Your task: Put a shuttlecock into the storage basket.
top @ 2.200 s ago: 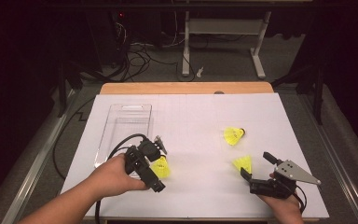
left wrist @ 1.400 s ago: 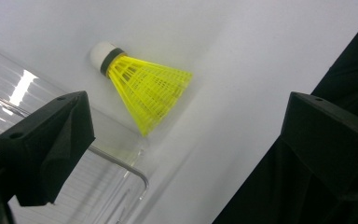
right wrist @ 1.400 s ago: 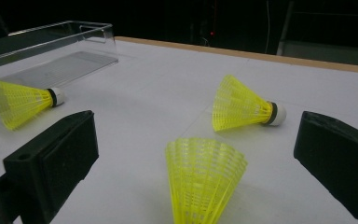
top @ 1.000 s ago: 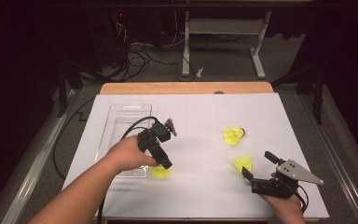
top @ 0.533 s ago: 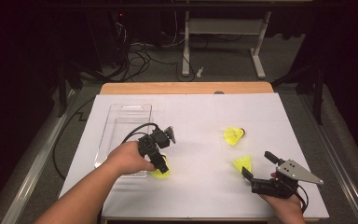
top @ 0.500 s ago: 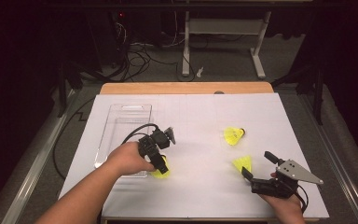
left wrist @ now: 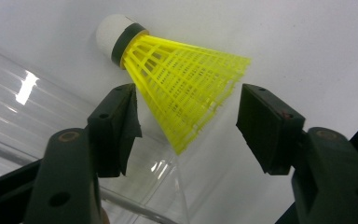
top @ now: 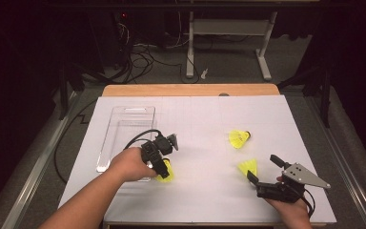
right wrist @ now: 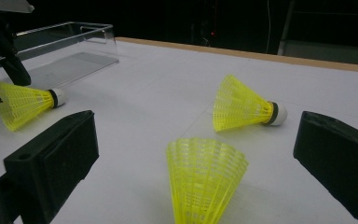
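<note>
Three yellow shuttlecocks lie on the white table. One shuttlecock (top: 168,176) (left wrist: 182,93) (right wrist: 25,105) rests beside the clear tray (top: 124,119), its white cork pointing away from the jaws in the left gripper view. My left gripper (top: 163,168) (left wrist: 186,126) points down over it. Its jaws have just been closing, and the mesh skirt sits between them with a gap at the right pad. My right gripper (top: 262,167) (right wrist: 198,144) stands open near the front right. A second shuttlecock (top: 248,167) (right wrist: 205,175) lies just ahead of it, and a third (top: 239,138) (right wrist: 244,111) lies farther back.
The clear plastic tray (right wrist: 65,46) (left wrist: 28,121) lies at the left of the table, and its near corner touches the left shuttlecock's spot. A wooden edge (top: 190,89) borders the table's far side. A black cable (top: 136,138) loops from the left gripper over the tray.
The left hand has come down over the shuttlecock beside the tray, and its jaws have narrowed around the skirt. The right hand has stayed still.
</note>
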